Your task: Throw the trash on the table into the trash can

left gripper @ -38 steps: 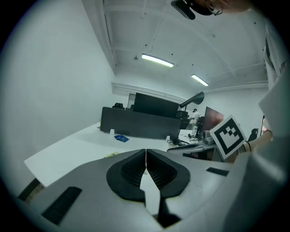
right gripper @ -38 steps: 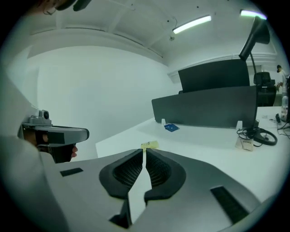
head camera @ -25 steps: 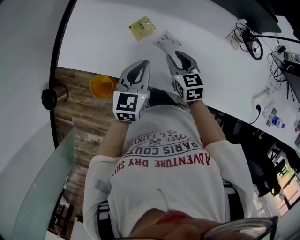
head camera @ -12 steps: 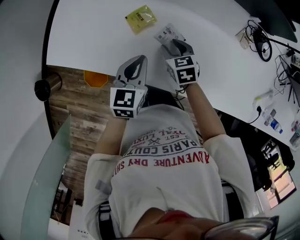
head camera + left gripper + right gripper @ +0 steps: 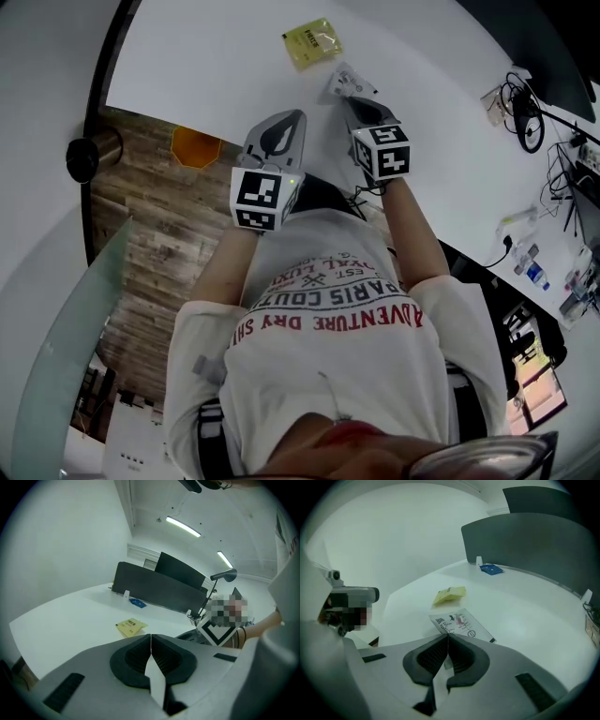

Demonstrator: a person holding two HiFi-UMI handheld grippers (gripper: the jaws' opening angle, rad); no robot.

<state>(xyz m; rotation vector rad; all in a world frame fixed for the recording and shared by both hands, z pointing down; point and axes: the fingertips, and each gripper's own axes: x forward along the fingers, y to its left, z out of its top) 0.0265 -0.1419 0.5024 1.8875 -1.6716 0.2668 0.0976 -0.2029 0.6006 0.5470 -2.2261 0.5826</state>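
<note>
On the white table [image 5: 187,66] lie a yellow packet [image 5: 312,44] and a white printed packet [image 5: 349,82]. My right gripper [image 5: 354,101] sits at the white packet's near edge. In the right gripper view its jaws [image 5: 448,636] are closed together, with the edge of the white packet [image 5: 461,623] pinched between the tips. The yellow packet [image 5: 449,595] lies just beyond. My left gripper [image 5: 298,117] hovers at the table's near edge, shut and empty [image 5: 150,635], pointing toward the yellow packet [image 5: 131,626]. An orange trash can [image 5: 195,147] stands on the wooden floor to the left.
A small blue packet [image 5: 491,569] lies far back by the dark partition [image 5: 159,590]. Cables and small items [image 5: 520,103] crowd the table's right end. A dark round object [image 5: 89,155] stands on the floor left of the can.
The right gripper reached forward over the white packet with its jaws apart, and it now stands shut on the packet's near edge. The left gripper has barely moved.
</note>
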